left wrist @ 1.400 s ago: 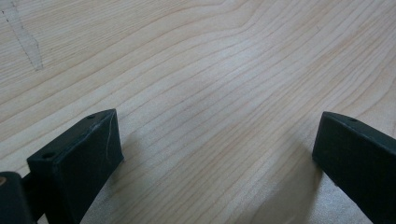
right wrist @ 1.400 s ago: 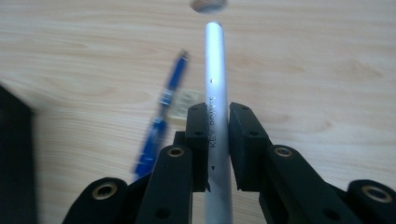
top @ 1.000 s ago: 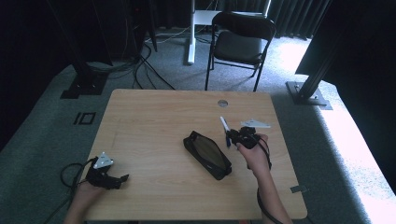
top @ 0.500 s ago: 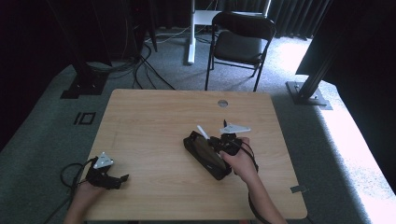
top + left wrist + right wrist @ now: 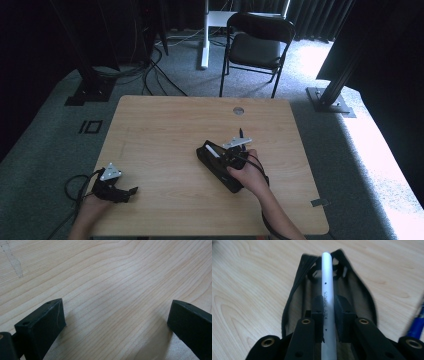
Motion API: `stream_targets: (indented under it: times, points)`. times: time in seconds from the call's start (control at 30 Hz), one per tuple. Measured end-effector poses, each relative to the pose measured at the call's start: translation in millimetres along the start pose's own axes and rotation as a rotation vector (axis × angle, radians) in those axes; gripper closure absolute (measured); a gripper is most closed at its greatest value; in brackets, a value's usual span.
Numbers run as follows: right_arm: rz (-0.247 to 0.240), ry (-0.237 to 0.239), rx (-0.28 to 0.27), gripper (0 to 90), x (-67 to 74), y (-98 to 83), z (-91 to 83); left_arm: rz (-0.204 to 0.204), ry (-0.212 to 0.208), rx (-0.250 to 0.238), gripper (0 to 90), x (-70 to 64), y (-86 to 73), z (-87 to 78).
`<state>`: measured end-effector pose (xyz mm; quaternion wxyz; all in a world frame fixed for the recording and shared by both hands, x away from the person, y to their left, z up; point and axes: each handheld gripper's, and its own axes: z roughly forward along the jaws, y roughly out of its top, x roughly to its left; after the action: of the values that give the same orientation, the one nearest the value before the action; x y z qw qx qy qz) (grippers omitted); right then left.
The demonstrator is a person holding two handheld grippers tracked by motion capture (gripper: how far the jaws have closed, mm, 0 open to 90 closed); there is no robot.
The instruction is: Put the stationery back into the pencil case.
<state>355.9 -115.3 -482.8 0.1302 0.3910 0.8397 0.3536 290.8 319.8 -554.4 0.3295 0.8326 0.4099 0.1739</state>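
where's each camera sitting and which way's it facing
High view: above the near side, looking forward and down on the table; both forearms enter.
Left gripper view: on the left gripper, facing bare wood between open jaws.
Right gripper view: on the right gripper, clamping a white pen over the black pouch.
Shared: pouch, pen.

A light wooden table [image 5: 165, 130] with a round grommet [image 5: 238, 110] near its far edge stood on grey carpet [image 5: 60, 135]. Beyond it, at upper centre, was a black folding chair [image 5: 260, 45]. Cables [image 5: 150, 70] trailed at upper left. Bright light fell along the right; the dark backdrop was possibly curtains.
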Motion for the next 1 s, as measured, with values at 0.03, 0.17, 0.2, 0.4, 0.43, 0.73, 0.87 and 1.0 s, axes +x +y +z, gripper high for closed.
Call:
stream_targets:
  times: [0.03, 0.17, 0.2, 0.4, 0.43, 0.73, 0.87, 1.0]
  points:
    - [-0.004, -0.005, 0.009, 78.2, 1.4, 0.5, 2.1, 0.0, 0.0, 0.0, 1.6, 0.0, 0.0, 0.0]
    - [-0.019, -0.019, 0.048, 78.2, 4.6, 2.5, 10.2, 0.0, 0.0, 0.0, 1.6, 0.0, 0.0, 0.0]
    - [-0.021, -0.025, 0.055, 78.2, 5.0, 2.8, 11.9, 0.0, 0.0, 0.0, 1.6, 0.0, 0.0, 0.0]
    - [-0.025, -0.019, 0.09, 77.8, 4.7, 3.4, 22.2, 0.0, 0.0, 0.0, 1.6, 0.0, 0.0, 0.0]
    - [-0.023, -0.014, 0.095, 76.1, 4.8, 3.3, 23.6, 0.0, 0.0, 0.0, 1.6, 0.0, 0.0, 0.0]
    - [0.028, 0.03, -0.031, 69.3, -2.8, 8.0, -3.1, 0.0, 0.0, 0.0, 1.6, 0.0, 0.0, 0.0]
    - [0.061, -0.014, -0.121, 68.3, -18.7, 13.5, -28.5, 0.0, 0.0, 0.0, 1.6, 0.0, 0.0, 0.0]
    - [0.122, -0.105, -0.166, 68.1, -49.6, 10.9, -42.5, 0.0, 0.0, 0.0, 1.6, 0.0, 0.0, 0.0]
